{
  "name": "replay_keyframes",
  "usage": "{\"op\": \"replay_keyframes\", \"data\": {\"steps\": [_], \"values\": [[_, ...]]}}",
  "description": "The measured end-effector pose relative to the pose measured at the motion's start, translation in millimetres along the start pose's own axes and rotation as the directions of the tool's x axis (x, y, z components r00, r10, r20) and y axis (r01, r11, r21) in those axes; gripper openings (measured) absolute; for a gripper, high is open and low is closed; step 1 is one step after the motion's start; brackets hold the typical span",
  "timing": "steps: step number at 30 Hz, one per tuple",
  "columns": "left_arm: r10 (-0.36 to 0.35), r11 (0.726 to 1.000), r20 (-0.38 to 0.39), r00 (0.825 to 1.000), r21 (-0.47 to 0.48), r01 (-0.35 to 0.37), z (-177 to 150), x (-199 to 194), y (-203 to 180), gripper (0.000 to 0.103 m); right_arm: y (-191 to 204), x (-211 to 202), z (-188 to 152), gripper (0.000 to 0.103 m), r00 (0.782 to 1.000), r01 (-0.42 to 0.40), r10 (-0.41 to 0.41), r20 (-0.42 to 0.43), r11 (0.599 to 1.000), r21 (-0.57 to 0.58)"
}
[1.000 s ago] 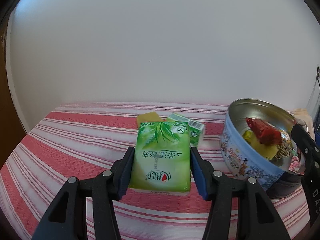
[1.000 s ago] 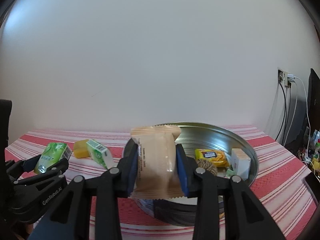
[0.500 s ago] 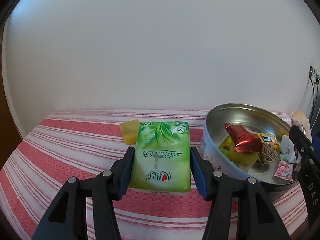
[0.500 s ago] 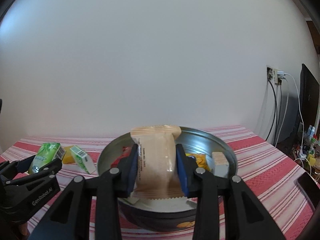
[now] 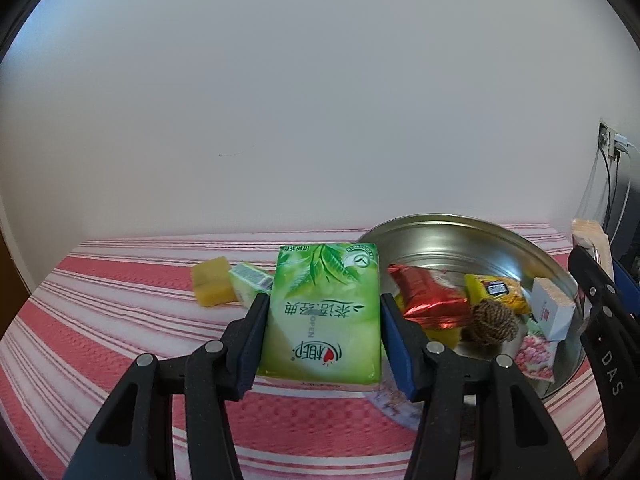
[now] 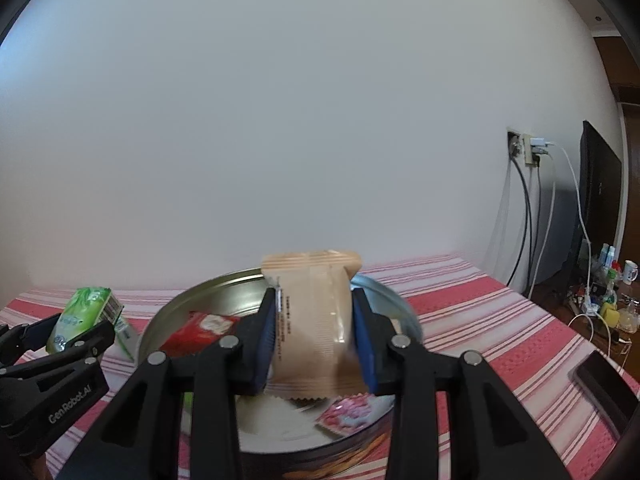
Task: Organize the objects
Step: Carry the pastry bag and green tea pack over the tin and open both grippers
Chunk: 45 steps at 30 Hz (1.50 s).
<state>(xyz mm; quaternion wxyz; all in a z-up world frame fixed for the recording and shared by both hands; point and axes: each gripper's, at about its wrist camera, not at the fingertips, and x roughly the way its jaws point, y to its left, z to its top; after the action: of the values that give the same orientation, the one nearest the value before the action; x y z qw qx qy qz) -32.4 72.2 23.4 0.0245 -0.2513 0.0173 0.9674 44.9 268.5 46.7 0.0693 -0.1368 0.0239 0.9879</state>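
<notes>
My left gripper (image 5: 322, 320) is shut on a green tissue pack (image 5: 322, 312) and holds it above the striped cloth, just left of the round metal tin (image 5: 460, 228). My right gripper (image 6: 316, 332) is shut on a beige snack packet (image 6: 314, 320) and holds it over the tin (image 6: 192, 292). The tin holds a red wrapper (image 5: 424, 296), a yellow packet (image 5: 496, 292), a rope ball (image 5: 494, 322), a white box (image 5: 554, 312) and a pink sachet (image 6: 350, 412). The left gripper with the green pack (image 6: 78, 312) shows at the left of the right wrist view.
A yellow block (image 5: 212, 286) and a small green-white box (image 5: 250, 284) lie on the red-striped cloth (image 5: 100, 320) left of the tin. A dark phone (image 6: 604, 384) lies at the right. A wall socket with cables (image 6: 528, 152) and a monitor (image 6: 600, 200) stand at the right.
Both grippers have moved toward the tin. The left one with the green pack now sits at its left rim; the right one with the beige packet is lower and further over it.
</notes>
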Motion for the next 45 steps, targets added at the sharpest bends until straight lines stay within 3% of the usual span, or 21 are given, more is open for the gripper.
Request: {"op": "replay_keyframes", "data": {"steps": [17, 25, 45], "values": [[-0.074, 0.997, -0.025, 0.997, 0.025, 0.074, 14, 26, -49, 0.056, -49, 35, 13, 0.036, 0.997, 0.07, -0.069, -0.023, 0.997, 0.032], [-0.079, 0.996, -0.052, 0.995, 0.032, 0.081, 16, 40, -62, 0.056, -56, 64, 14, 0.036, 0.994, 0.076, -0.073, -0.083, 0.997, 0.032], [-0.054, 0.993, -0.061, 0.997, 0.104, 0.06, 18, 55, -82, 0.057, -44, 102, 6, 0.036, 0.983, -0.01, 0.005, -0.185, 1.0, -0.024]]}}
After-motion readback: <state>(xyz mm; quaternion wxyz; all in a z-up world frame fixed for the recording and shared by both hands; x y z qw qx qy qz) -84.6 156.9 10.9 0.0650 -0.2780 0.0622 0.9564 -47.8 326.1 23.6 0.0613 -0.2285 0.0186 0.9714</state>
